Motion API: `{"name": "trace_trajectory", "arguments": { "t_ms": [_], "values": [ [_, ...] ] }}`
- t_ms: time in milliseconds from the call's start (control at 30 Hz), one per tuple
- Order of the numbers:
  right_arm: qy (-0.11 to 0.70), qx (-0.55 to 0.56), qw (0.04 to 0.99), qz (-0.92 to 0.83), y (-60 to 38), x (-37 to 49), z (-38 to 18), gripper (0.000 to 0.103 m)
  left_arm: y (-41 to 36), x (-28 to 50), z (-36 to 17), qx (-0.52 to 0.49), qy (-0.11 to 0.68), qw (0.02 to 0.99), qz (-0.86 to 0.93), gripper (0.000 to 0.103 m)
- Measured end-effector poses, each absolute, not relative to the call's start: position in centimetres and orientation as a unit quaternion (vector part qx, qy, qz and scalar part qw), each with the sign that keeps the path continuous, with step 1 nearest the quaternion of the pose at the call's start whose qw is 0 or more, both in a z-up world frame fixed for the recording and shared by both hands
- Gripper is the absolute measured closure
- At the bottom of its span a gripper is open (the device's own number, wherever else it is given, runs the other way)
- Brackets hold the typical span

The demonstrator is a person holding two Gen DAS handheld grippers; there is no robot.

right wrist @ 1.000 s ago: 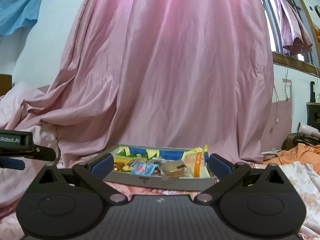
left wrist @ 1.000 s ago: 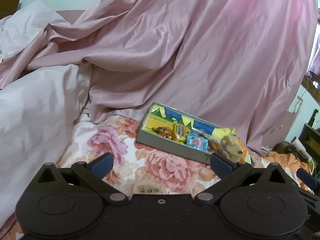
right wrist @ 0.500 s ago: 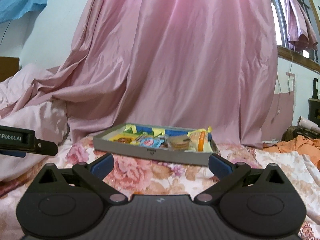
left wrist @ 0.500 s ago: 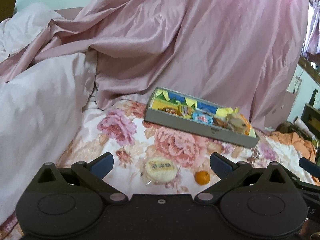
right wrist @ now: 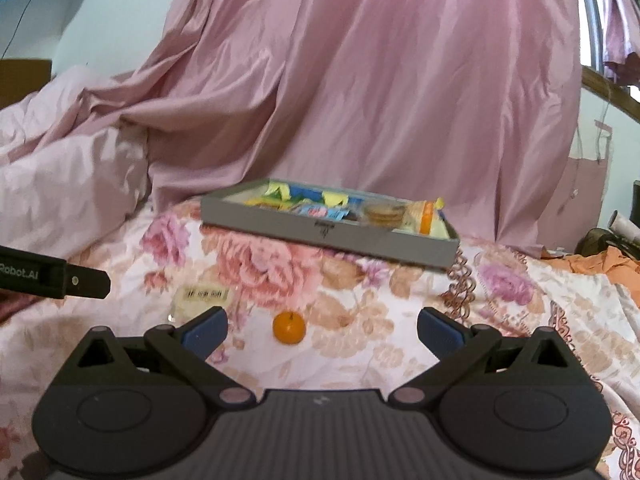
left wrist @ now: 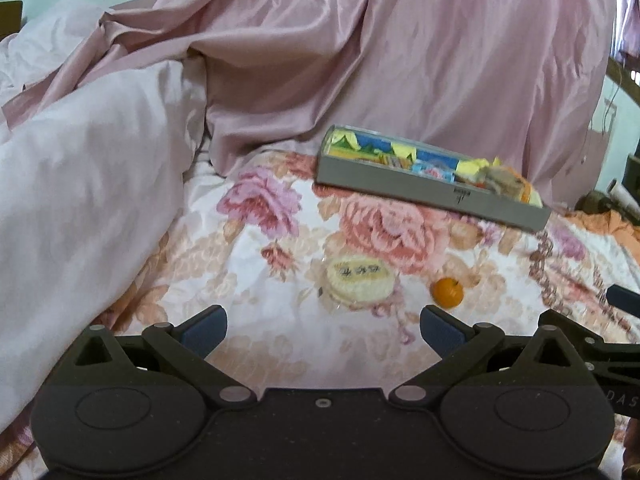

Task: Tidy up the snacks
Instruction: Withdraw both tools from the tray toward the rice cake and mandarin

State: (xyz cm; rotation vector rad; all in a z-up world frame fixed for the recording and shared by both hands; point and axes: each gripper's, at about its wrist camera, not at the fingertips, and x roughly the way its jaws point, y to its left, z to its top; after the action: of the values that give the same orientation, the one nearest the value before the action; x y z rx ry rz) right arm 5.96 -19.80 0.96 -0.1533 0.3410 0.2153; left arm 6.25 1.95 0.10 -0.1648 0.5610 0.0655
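Hovered level above the floral bedspread (left wrist: pixel 280 344), both hand-held grippers, left (left wrist: pixel 323 326) and right (right wrist: pixel 322 328), spread wide and empty, facing the snack tray (right wrist: pixel 328 236).

a home bedroom is shown: a flowered bedspread (right wrist: pixel 360 320) is spread across the near ground, a pale quilt (left wrist: pixel 80 184) is heaped at the left, and a pink curtain (right wrist: pixel 400 80) is hung at the far side.

1 tray (left wrist: pixel 400 184), 1 orange (left wrist: pixel 447 291), 1 pastry (left wrist: pixel 358 279).
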Motion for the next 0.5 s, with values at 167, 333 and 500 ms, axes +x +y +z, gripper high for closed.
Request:
{"name": "trace_trajectory", "arguments": {
  "t_ms": [167, 333, 500],
  "values": [
    [0.197, -0.082, 0.971, 0.112, -19.2, 6.4, -0.3, 0.0, 1.8, 6.7, -1.1, -0.065, 0.293, 0.954, 0.025, 0.001],
    [0.217, -0.085, 0.966, 0.113, -19.0, 7.0, -1.5, 0.0, 1.6, 7.9, -2.3, -0.05, 0.31, 0.949, 0.014, 0.001],
    [0.235, -0.085, 0.962, 0.112, -19.0, 7.7, -2.6, 0.0, 1.5, 9.2, -3.4, -0.045, 0.318, 0.947, 0.003, 0.001]
  ]
}}
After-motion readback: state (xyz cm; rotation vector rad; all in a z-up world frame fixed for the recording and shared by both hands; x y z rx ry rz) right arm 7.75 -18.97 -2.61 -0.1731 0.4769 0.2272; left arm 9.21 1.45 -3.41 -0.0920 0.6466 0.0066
